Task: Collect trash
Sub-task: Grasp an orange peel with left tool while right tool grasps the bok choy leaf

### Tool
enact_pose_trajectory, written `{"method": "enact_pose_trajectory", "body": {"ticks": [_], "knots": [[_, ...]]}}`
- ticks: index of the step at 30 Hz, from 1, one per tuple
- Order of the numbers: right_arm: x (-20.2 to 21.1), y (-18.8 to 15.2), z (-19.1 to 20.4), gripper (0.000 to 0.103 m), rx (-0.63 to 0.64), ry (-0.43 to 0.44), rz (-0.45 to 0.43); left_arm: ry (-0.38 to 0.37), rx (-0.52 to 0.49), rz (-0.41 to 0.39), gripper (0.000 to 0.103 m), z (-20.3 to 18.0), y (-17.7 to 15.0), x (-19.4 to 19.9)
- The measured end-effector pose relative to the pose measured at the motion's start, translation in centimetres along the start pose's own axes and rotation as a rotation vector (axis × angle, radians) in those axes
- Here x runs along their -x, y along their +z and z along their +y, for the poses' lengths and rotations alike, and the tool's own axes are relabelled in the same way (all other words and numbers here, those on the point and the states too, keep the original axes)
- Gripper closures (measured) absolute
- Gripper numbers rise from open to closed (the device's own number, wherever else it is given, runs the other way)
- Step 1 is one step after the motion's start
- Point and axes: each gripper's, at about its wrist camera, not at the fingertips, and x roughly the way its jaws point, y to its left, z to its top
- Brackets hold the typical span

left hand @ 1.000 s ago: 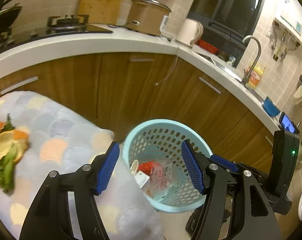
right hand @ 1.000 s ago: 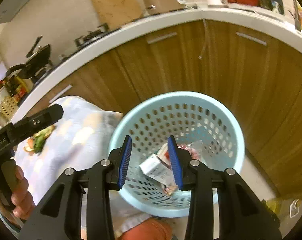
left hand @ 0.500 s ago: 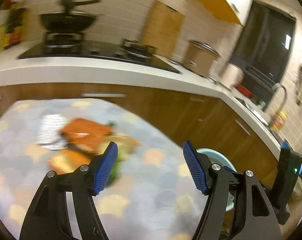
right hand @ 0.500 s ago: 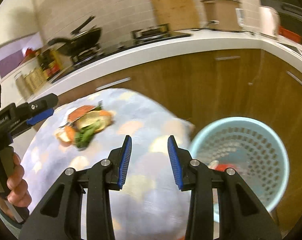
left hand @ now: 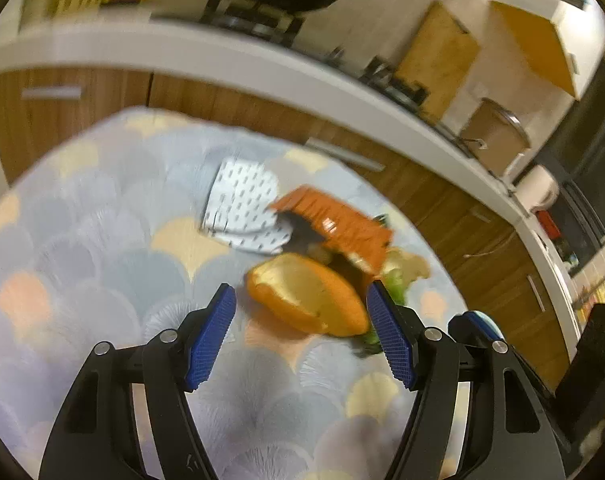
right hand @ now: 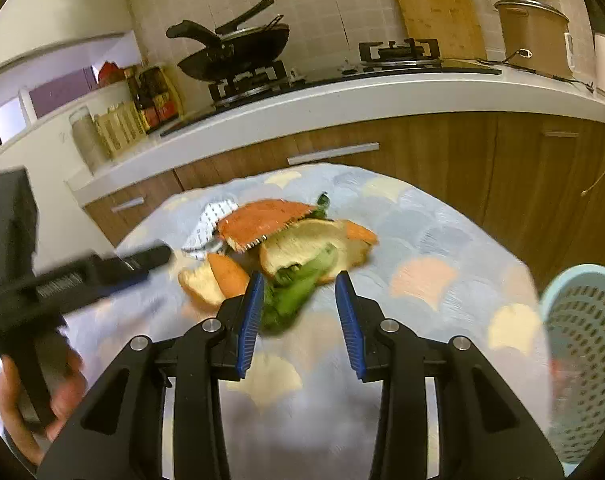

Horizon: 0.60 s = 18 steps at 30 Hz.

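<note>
At lower centre, the left tool (left hand: pixel 302 336) hung with jaws apart and empty, orange peel (left hand: pixel 306 300) just beyond; the right tool (right hand: pixel 298 316) stood parted over green scraps (right hand: pixel 298 284); farther up lay the orange wrapper (right hand: pixel 262 220), with the basket (right hand: pixel 582 360) at right.

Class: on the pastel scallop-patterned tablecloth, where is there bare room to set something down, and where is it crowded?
Bare cloth lies on the pastel scallop-patterned tablecloth between the scraps and the pale blue perforated plastic basket, and in front of the pile. It is crowded mid-table: the orange peel pieces, green vegetable scraps, orange foil wrapper and white dotted packet overlap.
</note>
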Motion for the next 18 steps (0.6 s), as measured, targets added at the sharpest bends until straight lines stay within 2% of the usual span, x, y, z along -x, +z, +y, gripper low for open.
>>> {"method": "enact_pose_trajectory", "body": {"ticks": [3, 6, 10, 15, 17, 18], "knots": [[-1.7, -0.4, -0.3, 0.069, -0.018, -0.016, 0.034, -0.001, 0.038, 0.025, 0.037, 0.6, -0.2, -1.5], [-1.4, -0.3, -0.4, 0.069, -0.013, -0.023, 0.018, 0.025, 0.038, 0.032, 0.04, 0.6, -0.4, -2.4], [-2.4, -0.6, -0.1, 0.069, 0.002, -0.024, 0.066, 0.08, 0.006, 0.028, 0.049, 0.0, -0.6, -3.4], [-2.9, -0.7, 0.0, 0.069, 0.002, -0.027, 0.093, 0.144, -0.054, 0.021, 0.068, -0.7, -0.8, -3.8], [-3.1, -0.6, 0.1, 0.069, 0.002, -0.024, 0.107, 0.158, -0.068, 0.02, 0.083, -0.6, -0.8, -3.7], [-3.2, -0.5, 0.1, 0.069, -0.005, -0.016, 0.11, 0.155, -0.067, 0.024, 0.087, -0.4, -0.8, -3.6]]}}
